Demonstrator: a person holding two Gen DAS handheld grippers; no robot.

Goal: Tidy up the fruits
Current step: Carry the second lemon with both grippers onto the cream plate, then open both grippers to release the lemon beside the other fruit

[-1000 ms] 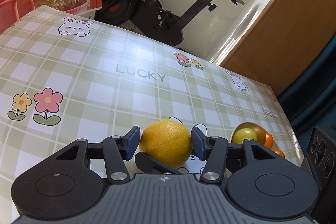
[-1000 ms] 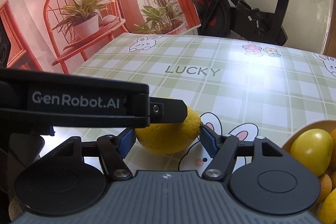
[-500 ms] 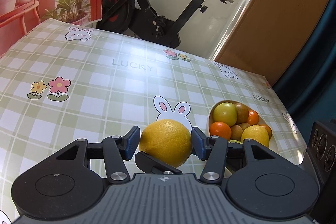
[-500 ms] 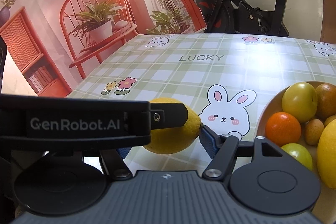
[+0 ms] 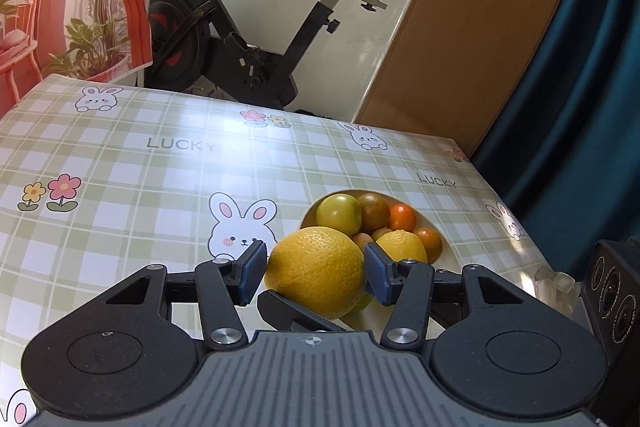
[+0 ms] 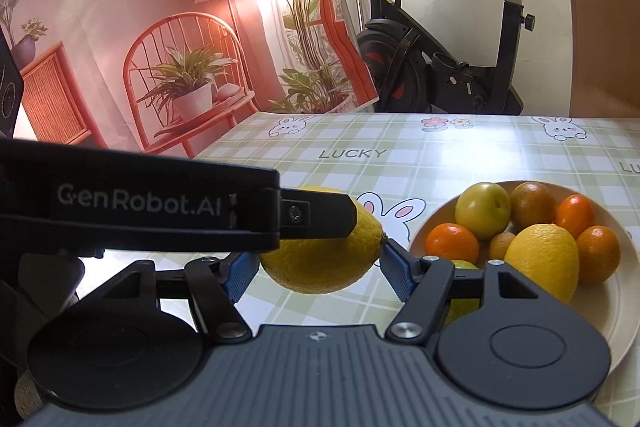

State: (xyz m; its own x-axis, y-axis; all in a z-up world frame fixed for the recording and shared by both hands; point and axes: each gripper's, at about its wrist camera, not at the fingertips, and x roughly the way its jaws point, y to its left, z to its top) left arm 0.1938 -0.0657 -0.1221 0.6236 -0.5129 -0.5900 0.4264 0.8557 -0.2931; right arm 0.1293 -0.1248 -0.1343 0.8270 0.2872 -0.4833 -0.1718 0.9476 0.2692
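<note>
- Ribbed blue pads of the left gripper (image 5: 316,273) clamp a large yellow lemon (image 5: 316,273) from both sides; its skin is dimpled, its shape a fat oval.
- The right gripper (image 6: 318,263) closes on the same lemon (image 6: 320,263) end to end, one pad against the pointed tip (the other pad sits partly behind the left gripper's black finger, which crosses the view).
- The lemon hangs clear above the table (image 5: 140,187), just beside a shallow cream plate (image 6: 616,311).
- The plate holds round fruit: a smooth yellow-green one (image 6: 483,211), a brownish one (image 6: 534,205), three glossy orange ones, a second lemon (image 6: 546,261) and a small tan one.
- A shiny plaid cloth in green and white, printed with rabbits, flowers and "LUCKY", covers the table.
- Beyond it stands a black exercise bike (image 5: 256,39).
</note>
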